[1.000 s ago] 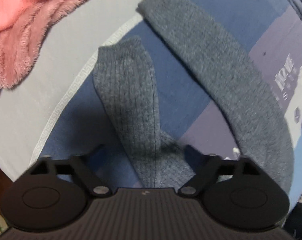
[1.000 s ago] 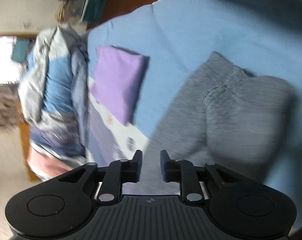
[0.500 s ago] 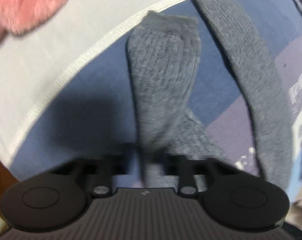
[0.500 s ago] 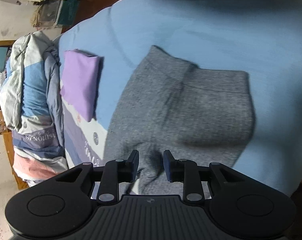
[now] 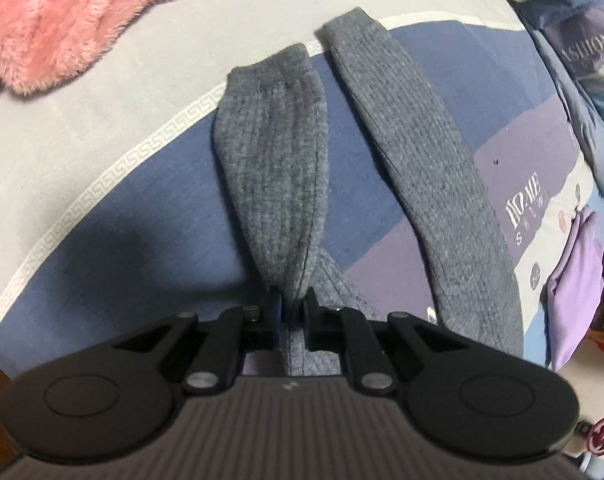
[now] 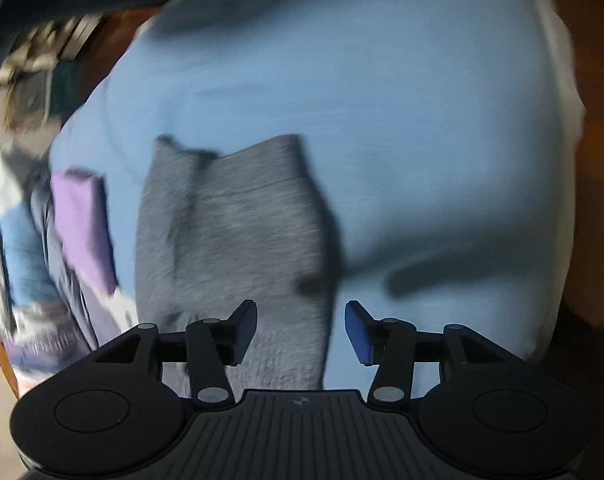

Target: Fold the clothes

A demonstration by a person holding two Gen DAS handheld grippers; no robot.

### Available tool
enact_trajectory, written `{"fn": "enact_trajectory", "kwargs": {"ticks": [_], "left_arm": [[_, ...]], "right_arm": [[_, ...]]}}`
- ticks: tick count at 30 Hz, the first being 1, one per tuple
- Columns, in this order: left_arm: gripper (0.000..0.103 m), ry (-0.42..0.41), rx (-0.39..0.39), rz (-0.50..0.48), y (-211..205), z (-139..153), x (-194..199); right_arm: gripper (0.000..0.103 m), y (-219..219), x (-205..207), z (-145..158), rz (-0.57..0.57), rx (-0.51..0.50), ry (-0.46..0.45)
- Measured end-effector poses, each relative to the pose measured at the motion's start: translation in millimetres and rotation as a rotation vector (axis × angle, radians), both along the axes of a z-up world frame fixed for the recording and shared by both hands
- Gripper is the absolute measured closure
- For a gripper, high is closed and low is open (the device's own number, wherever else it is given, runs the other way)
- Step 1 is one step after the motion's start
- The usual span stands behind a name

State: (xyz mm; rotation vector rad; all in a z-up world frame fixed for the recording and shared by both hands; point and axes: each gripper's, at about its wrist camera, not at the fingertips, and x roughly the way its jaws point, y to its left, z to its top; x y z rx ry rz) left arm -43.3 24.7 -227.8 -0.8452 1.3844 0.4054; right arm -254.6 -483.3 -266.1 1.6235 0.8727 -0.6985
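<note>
Left wrist view, left claw (image 5: 290, 304) pinching grey trouser leg (image 5: 272, 152), pink blanket (image 5: 62, 20) beyond, right claw (image 6: 300, 330) opening, empty

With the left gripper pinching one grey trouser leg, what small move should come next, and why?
Probably bring the opening right gripper down onto the grey trousers under it and close. The left gripper is already shut on one leg, and nothing is pressed between the right pads, so that end lies free.
</note>
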Motion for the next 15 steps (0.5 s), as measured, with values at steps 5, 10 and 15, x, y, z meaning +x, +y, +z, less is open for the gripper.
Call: {"fn": "enact_trajectory", "kwargs": {"ticks": [5,10,15], "left_arm": [[0.093,-0.005,-0.039,0.054,9.6,-14.5,0.4],[0.093,-0.03,-0.089,0.123,19.0,-13.3,1.7],[0.095,-0.186,-0.149,0.225,32.7,22.5,6.1]], "right_arm": [[0.058,-4.0,11.0,-27.3,-0.012,-0.009,-0.041],[0.093,-3.5,20.4,-30.2,-0.097,0.014,-0.086],[0.094,-1.8,32.2,19.5,-0.151,0.09,-0.222]]}}
